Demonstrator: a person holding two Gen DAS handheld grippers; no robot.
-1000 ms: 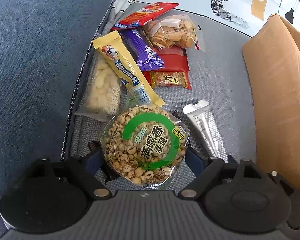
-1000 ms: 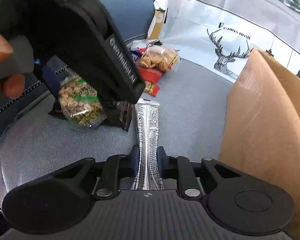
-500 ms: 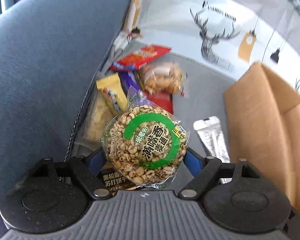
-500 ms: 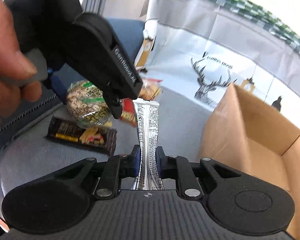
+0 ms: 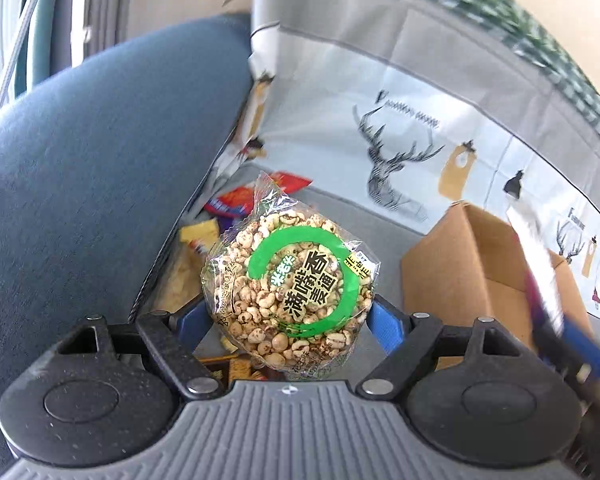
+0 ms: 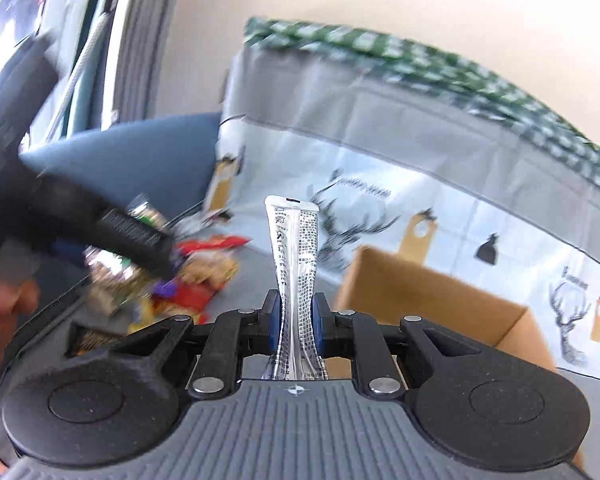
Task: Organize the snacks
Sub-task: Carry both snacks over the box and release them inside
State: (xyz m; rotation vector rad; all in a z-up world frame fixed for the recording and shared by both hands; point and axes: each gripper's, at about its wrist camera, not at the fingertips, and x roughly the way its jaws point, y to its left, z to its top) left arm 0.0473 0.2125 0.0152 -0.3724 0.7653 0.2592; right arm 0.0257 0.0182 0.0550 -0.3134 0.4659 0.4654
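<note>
A: Snacks, status check. Where is the round puffed-grain pack (image 5: 290,284)?

B: Clamped between the blue fingers (image 5: 384,326) of the left gripper (image 5: 290,322), jaws spread wide around it. A second ago it lay on the grey seat; now it hangs clear above the remaining snack pile (image 5: 236,204).

A: And the silver sachet (image 6: 296,276)?

B: The right gripper (image 6: 296,326) is pinched tight on its lower part, and the sachet stands upright. Earlier it lay flat on the cushion; it is now raised off it, with the deer-print cloth (image 6: 380,184) behind.

A: Position relative to the cardboard box (image 6: 432,300)?

B: The box stands open, to the right of both grippers. More of its interior shows than before. The left gripper is blurred in the right wrist view.
</note>
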